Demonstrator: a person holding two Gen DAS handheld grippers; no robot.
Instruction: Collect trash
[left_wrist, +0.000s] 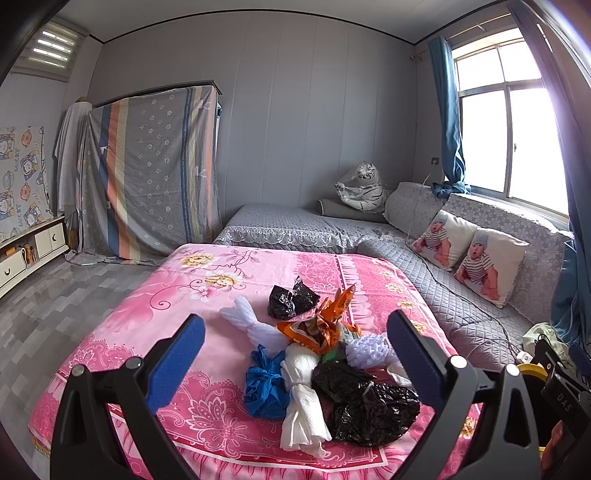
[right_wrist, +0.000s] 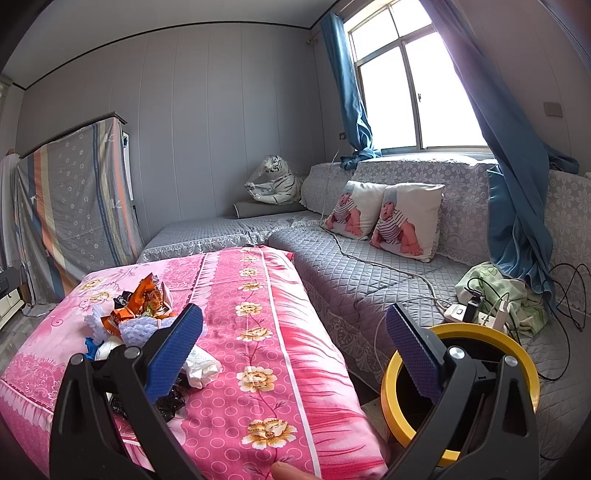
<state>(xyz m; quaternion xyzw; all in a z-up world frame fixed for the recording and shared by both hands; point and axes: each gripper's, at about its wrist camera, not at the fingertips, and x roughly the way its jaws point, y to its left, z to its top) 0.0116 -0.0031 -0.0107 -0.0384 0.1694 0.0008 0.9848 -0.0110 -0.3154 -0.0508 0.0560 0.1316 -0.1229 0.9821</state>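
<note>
A heap of trash lies on the pink floral cloth (left_wrist: 207, 369) of the table: a blue bag (left_wrist: 264, 387), a white paper wad (left_wrist: 303, 402), black bags (left_wrist: 365, 402), an orange wrapper (left_wrist: 317, 325) and pale foam nets (left_wrist: 251, 321). My left gripper (left_wrist: 295, 358) is open and empty, hovering above the heap. My right gripper (right_wrist: 295, 350) is open and empty, over the table's right side. The heap (right_wrist: 140, 314) lies to its left, and a yellow-rimmed bin (right_wrist: 461, 387) stands to its right.
A grey quilted sofa (right_wrist: 369, 273) with two baby-print cushions (right_wrist: 406, 218) runs along the window wall. A power strip and cables (right_wrist: 480, 314) lie on it near the bin. A covered wardrobe (left_wrist: 151, 173) stands at the back left.
</note>
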